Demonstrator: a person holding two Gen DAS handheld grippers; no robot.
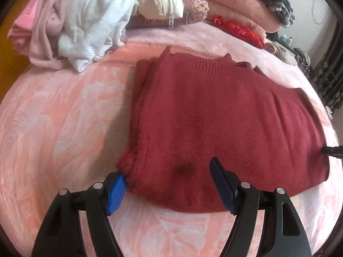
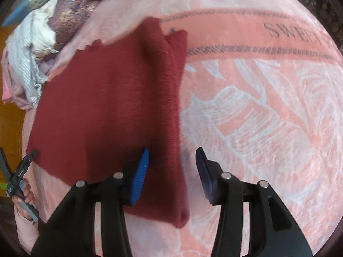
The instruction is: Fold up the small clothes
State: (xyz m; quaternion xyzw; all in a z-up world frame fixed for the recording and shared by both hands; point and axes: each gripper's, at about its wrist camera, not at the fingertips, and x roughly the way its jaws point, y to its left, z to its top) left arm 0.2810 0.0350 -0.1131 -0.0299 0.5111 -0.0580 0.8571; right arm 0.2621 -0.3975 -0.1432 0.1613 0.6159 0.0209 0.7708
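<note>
- Red sweater [image 1: 214,115]: lies folded and flat on the pink blanket [image 1: 60,128], ahead of both tongs.
- Left tongs [image 1: 169,182]: spread wide, holding nothing, straddling the sweater's near corner; the left pad touches the knit edge.
- Right tongs [image 2: 172,167]: spread wide, empty, straddling the sweater's [image 2: 107,107] right folded edge.
- Pile of clothes [image 1: 85,21]: heaped well beyond the left tongs, to their left.
- Blanket lettering [image 2: 295,34]: far ahead of the right tongs, to their right.

I see soft, fairly bright daylight, heavy fisheye bending and dark vignette at edges, right wrist view slightly motion-blurred.
</note>
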